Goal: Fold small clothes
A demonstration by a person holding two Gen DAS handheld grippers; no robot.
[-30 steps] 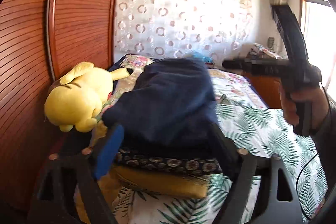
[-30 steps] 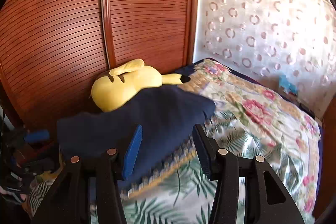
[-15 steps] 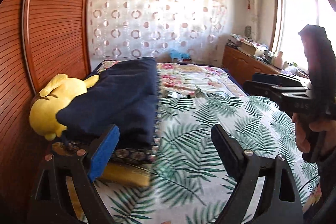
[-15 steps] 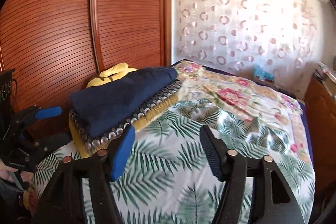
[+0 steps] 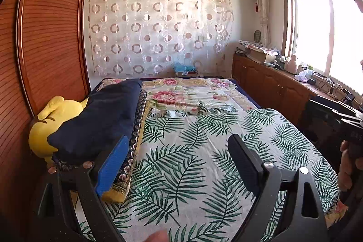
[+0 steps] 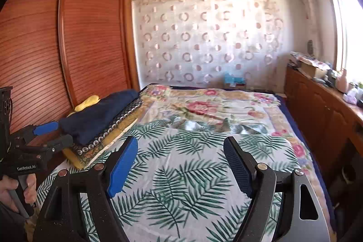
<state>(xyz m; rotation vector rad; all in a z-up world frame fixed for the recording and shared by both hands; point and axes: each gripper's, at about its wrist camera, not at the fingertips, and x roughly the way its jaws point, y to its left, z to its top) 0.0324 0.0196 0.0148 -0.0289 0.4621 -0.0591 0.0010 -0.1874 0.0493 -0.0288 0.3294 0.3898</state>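
Navy garment lies folded on the stack at the bed's left edge; both grippers, left and right, spread, empty. Nothing else visibly left to fold.

Daylight from the overexposed window brightens the room; both views are sharp, with fisheye-curved, dark-vignetted edges.

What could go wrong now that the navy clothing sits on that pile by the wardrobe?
The folded navy garment tops a stack of patterned cloths at the bed's edge, leaning on the yellow plush toy; a nudge might slide it off. Both the left gripper and right gripper are open, holding nothing.
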